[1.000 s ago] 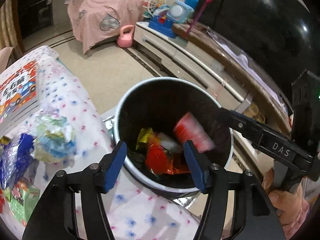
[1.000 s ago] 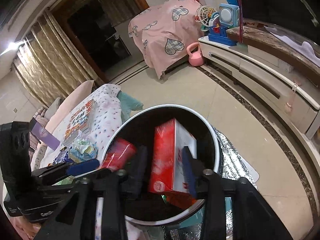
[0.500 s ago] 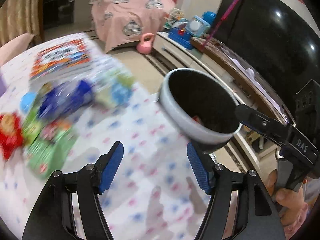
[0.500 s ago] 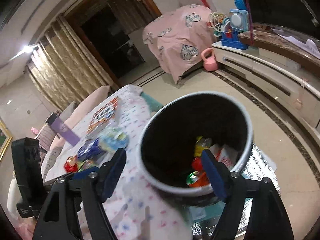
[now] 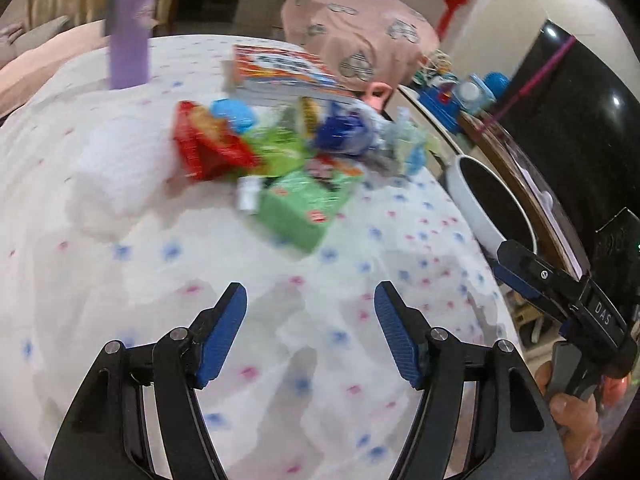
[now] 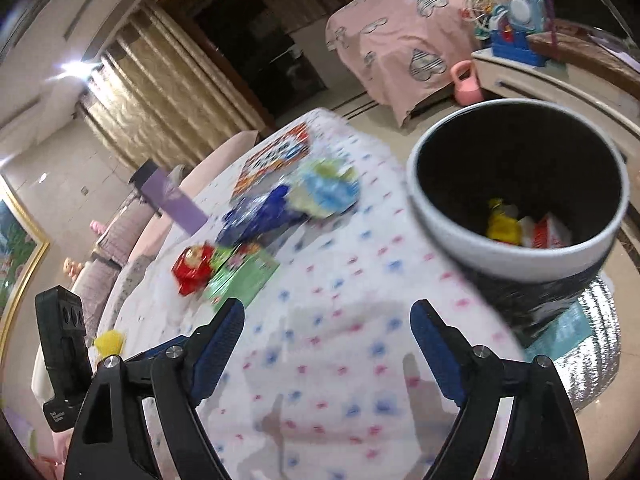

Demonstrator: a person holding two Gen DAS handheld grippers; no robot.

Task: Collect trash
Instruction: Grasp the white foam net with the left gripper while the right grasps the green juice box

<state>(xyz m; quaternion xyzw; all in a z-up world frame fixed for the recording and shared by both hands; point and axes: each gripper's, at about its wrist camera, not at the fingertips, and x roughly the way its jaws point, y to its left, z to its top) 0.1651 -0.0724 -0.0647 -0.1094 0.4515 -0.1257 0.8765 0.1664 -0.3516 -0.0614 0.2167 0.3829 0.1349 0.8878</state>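
Note:
A white trash bin (image 6: 516,256) with a black inside stands at the table's right edge and holds red and yellow wrappers (image 6: 532,230). It also shows in the left wrist view (image 5: 476,208). A pile of trash lies on the spotted tablecloth: a red wrapper (image 5: 204,148), a green pack (image 5: 304,204), a blue wrapper (image 5: 340,132) and a crumpled pale wrapper (image 5: 408,144). The same pile shows in the right wrist view (image 6: 248,240). My left gripper (image 5: 310,332) is open and empty over bare cloth, short of the pile. My right gripper (image 6: 328,344) is open and empty over the cloth, left of the bin.
A picture book (image 5: 280,76) and a purple box (image 5: 128,32) stand behind the pile. A white TV cabinet (image 6: 560,80) with toys, a pink kettlebell (image 6: 466,86) and a pink covered piece of furniture (image 6: 400,40) lie beyond the table.
Both grippers have let their trash drop into the bin and swung left, away from it, over the tablecloth. The right gripper went from shut on a red box to open.

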